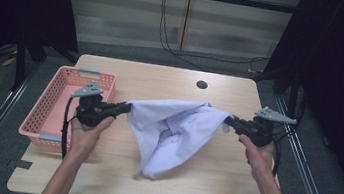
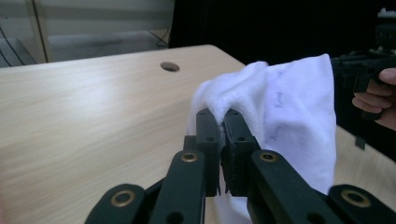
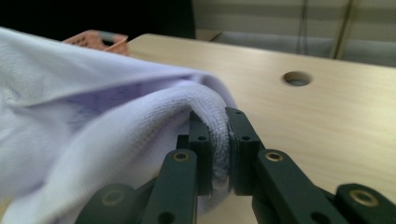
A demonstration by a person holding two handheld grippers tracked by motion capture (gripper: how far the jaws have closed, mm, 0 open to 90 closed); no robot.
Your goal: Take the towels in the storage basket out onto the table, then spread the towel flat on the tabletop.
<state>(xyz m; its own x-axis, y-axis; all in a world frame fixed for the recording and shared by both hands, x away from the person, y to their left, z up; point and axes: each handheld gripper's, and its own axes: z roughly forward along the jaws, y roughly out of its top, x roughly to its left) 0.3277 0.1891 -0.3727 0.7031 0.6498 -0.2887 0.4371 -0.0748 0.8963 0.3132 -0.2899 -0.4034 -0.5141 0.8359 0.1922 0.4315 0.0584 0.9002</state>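
The left hand-held gripper [image 1: 120,109] is clamped on one edge of the pale towel [image 1: 170,129]; the right hand-held gripper [image 1: 231,120] is clamped on the opposite edge; the towel hangs between them, its lower tip on the worktop [image 1: 162,78]; better lift both evenly to spread it; beyond the left one stands the pink basket [image 1: 53,104].

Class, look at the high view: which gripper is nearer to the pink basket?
Left. The left gripper hangs just beside the pink basket, at its right edge, holding one end of the white cloth. The right gripper holds the cloth's other end, far across the table.
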